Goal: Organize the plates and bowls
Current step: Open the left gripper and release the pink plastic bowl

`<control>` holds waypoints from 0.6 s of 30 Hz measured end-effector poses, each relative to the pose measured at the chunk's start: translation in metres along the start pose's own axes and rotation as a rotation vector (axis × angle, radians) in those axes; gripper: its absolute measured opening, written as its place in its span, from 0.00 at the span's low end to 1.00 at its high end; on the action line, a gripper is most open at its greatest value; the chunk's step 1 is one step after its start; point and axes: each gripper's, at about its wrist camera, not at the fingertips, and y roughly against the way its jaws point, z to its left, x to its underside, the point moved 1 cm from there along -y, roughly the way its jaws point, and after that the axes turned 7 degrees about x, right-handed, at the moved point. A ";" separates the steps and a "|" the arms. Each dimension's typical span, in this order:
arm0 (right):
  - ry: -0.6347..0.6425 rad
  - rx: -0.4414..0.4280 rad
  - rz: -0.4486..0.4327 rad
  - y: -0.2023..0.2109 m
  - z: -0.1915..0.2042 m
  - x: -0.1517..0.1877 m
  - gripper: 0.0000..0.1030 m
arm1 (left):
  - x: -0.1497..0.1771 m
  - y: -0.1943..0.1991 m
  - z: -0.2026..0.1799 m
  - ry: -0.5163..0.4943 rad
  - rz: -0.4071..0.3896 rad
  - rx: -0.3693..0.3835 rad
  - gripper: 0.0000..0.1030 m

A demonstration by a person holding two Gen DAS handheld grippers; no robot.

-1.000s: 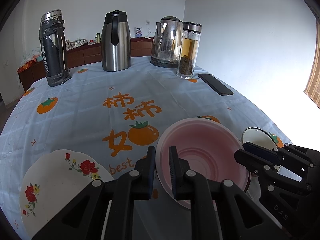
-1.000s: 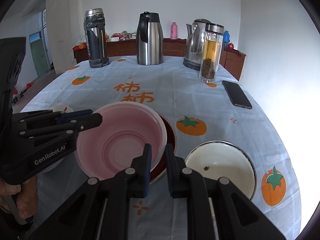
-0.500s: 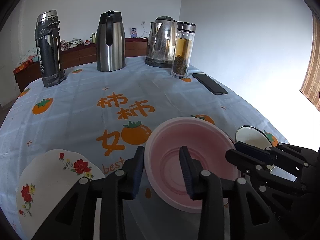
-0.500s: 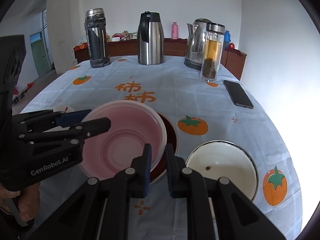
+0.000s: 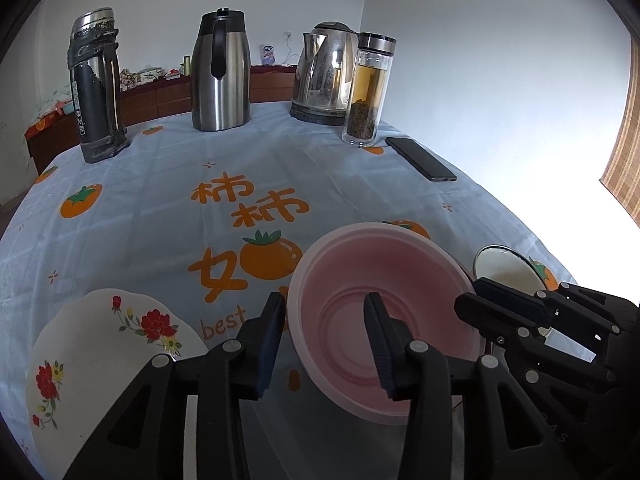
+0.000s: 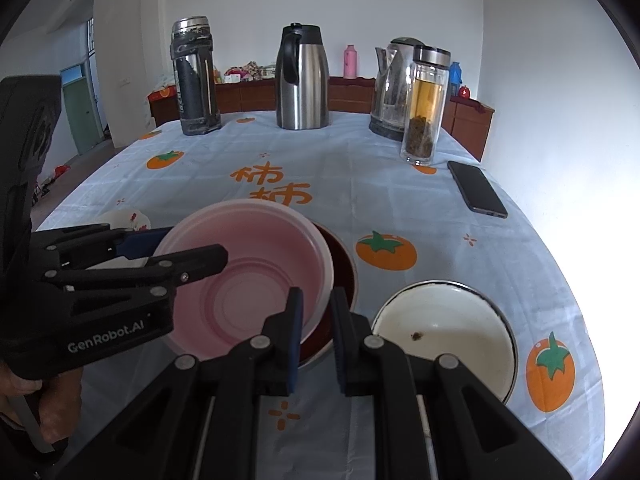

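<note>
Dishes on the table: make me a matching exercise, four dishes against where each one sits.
Dishes:
1. pink bowl
2. red bowl
3. white bowl
4. floral plate

Places:
A. alone at the table's left edge, near the left gripper
B. nested in another bowl
C. beside the stack, towards the phone
D. under another bowl

Pairs: 1-B, 2-D, 3-C, 4-A
</note>
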 end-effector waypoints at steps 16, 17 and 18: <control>0.024 0.023 -0.010 0.000 0.003 0.000 0.14 | 0.000 -0.003 0.002 0.007 0.008 -0.006 0.43; 0.025 0.023 -0.010 0.000 0.003 0.000 0.14 | 0.001 -0.003 0.002 0.008 0.009 -0.006 0.43; 0.021 0.021 -0.011 0.000 0.003 0.000 0.14 | 0.000 -0.003 0.002 0.008 0.008 -0.005 0.43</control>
